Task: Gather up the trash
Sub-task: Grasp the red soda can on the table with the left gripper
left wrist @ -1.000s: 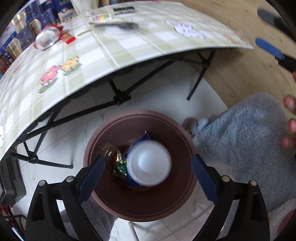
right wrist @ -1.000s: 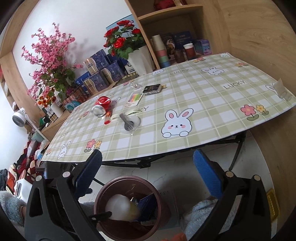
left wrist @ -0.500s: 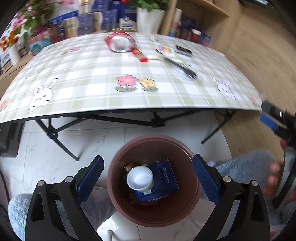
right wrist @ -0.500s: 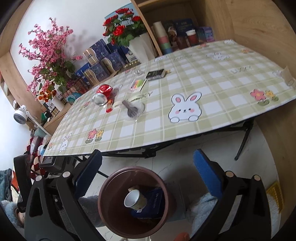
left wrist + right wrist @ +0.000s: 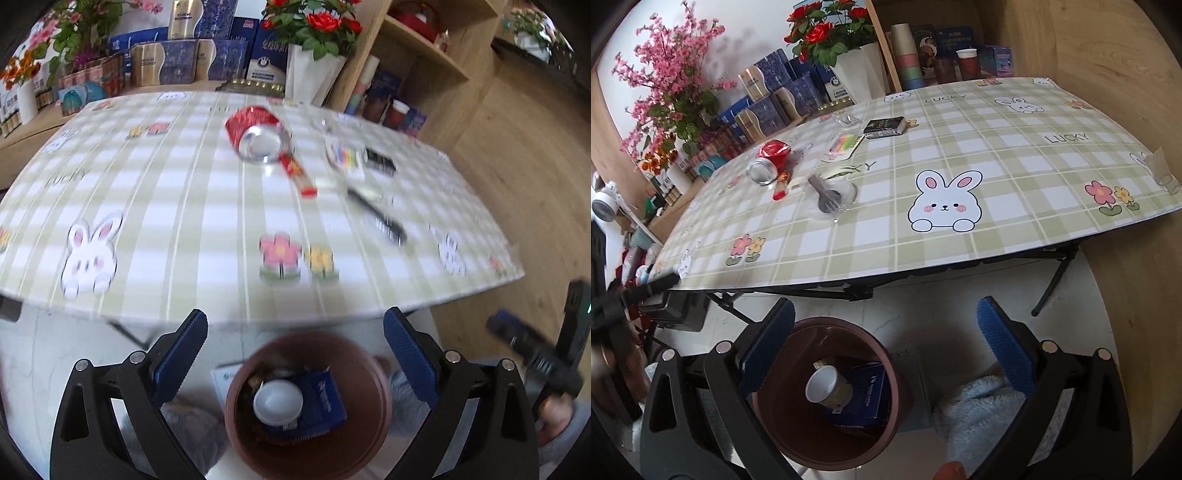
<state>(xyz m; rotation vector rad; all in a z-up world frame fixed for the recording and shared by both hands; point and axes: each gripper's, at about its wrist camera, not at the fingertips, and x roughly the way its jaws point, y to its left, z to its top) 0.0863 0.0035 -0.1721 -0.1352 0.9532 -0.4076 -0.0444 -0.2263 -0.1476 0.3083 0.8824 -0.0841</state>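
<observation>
Left gripper (image 5: 295,339), at the bottom of the left wrist view, has its 2 blue pads spread wide with nothing between them. Below it, at bottom centre, sits the brown trash bin (image 5: 380,402) on the floor, with a white paper cup (image 5: 277,401) and a blue carton (image 5: 325,398) inside. On the checked desk (image 5: 166,221) above, trash remains: a red can (image 5: 258,136) lying on its side at upper centre, a red wrapper (image 5: 300,176) touching it, and a dark utensil (image 5: 380,218) to the right. This view is blurred, so a reach judged from it could land beside the can; a round can on its side would likely roll off if nudged.

Right gripper (image 5: 886,332), at the bottom of the right wrist view, also stands apart and empty. The bin (image 5: 768,413) is at lower left, cup (image 5: 823,384) and carton (image 5: 868,402) within. On the desk (image 5: 997,177), the can (image 5: 768,162) and wrapper (image 5: 783,184) lie at centre left; just right of them the utensil (image 5: 823,192) rests in a clear plastic cup (image 5: 846,195), with a dark box (image 5: 885,126) and a colourful packet (image 5: 842,146) further up. Lifting the flimsy clear cup may crush it or tip the utensil out. Both grippers reaching for the same cluster could collide.
</observation>
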